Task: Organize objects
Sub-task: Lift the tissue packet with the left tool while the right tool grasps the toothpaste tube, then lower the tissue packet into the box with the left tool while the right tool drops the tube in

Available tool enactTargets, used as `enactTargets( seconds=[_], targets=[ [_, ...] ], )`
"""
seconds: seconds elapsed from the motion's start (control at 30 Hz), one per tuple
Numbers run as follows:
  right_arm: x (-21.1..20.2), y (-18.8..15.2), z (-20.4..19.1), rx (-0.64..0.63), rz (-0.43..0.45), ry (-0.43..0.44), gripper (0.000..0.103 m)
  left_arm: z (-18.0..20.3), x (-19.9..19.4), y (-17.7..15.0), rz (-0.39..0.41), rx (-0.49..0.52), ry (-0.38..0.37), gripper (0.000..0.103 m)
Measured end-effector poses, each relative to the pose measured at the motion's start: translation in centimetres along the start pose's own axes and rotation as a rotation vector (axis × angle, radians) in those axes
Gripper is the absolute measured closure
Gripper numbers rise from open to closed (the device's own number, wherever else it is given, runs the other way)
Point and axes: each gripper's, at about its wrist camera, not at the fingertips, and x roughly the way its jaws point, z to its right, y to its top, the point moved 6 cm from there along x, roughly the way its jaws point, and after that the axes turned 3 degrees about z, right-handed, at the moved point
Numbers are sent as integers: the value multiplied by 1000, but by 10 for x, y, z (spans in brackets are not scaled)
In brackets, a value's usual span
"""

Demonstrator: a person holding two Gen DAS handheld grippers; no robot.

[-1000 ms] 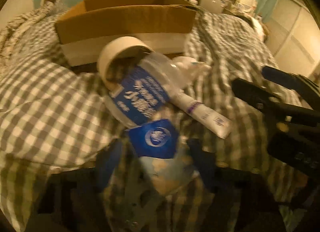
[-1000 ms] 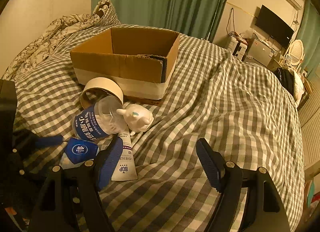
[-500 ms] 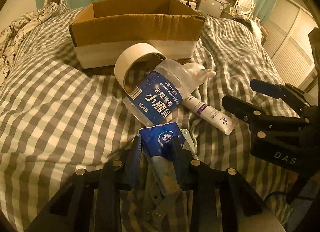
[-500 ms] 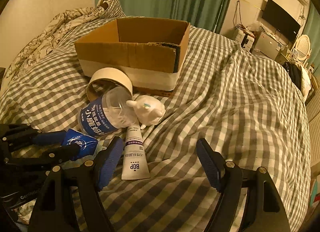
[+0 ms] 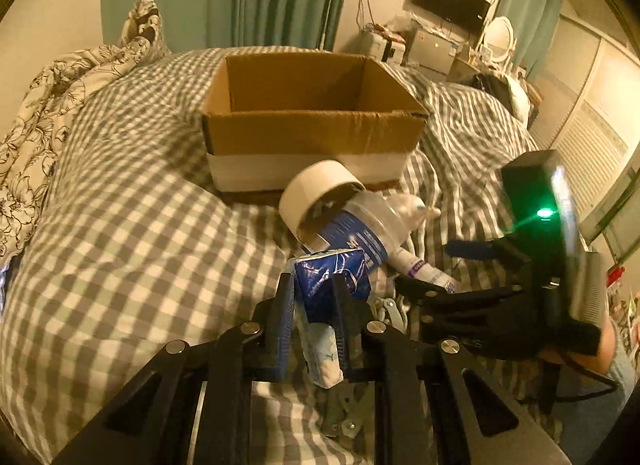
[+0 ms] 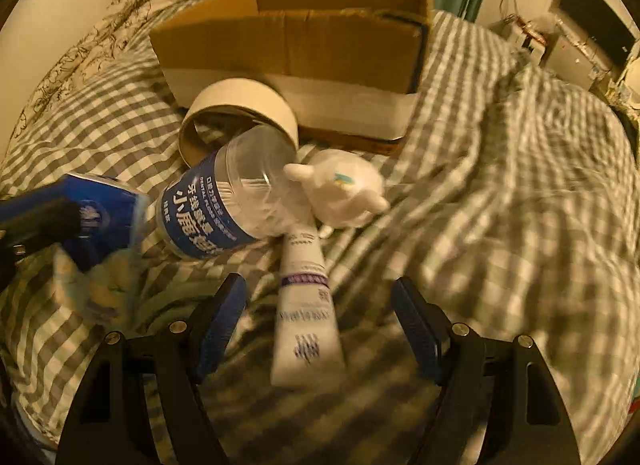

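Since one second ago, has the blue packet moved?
Yes. In the right wrist view the blue packet, shut in the left gripper, is off the bedspread, higher beside the floss jar, nearer the box.

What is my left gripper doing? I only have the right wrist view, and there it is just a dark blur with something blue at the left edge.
Observer: In the left wrist view, the left gripper is shut on a blue tissue pack. The pack stands upright between the two fingers, and its pale lower end hangs below them.
Operator: Good. Can you see into the box? From here I only get its outer wall.
Observer: Yes. The left wrist view looks down into the cardboard box, which is open at the top. The part of the inside that shows holds nothing, though the near wall hides the floor just behind it.
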Motion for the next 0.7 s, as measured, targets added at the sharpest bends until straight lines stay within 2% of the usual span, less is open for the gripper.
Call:
enactTargets(
  seconds=[0.07,0.1,0.23,0.43,0.53,0.6,0.7],
  targets=[
    [7,4,-1,14,-11,4,66,-3,-4,2,17,0,17,85],
    [11,5,0,22,-19,7,68,-4,-6,4,27,2,26,85],
    [18,4,-1,18,-42,19,74,-8,-7,6,33,-12,26,85],
    [16,4,-6,-9,-47,-6,77,-9,-17,10,58,-15,28,85],
    [-2,1,-12,-44,1,-37,78,-13,-24,12,79,-16,42,85],
    [-26,-1,-17,-81,66,-71,78,-17,-29,14,100,-28,47,85],
    [-64,0,-24,-99,157,-61,78,-20,-34,19,117,-42,54,85]
  ],
)
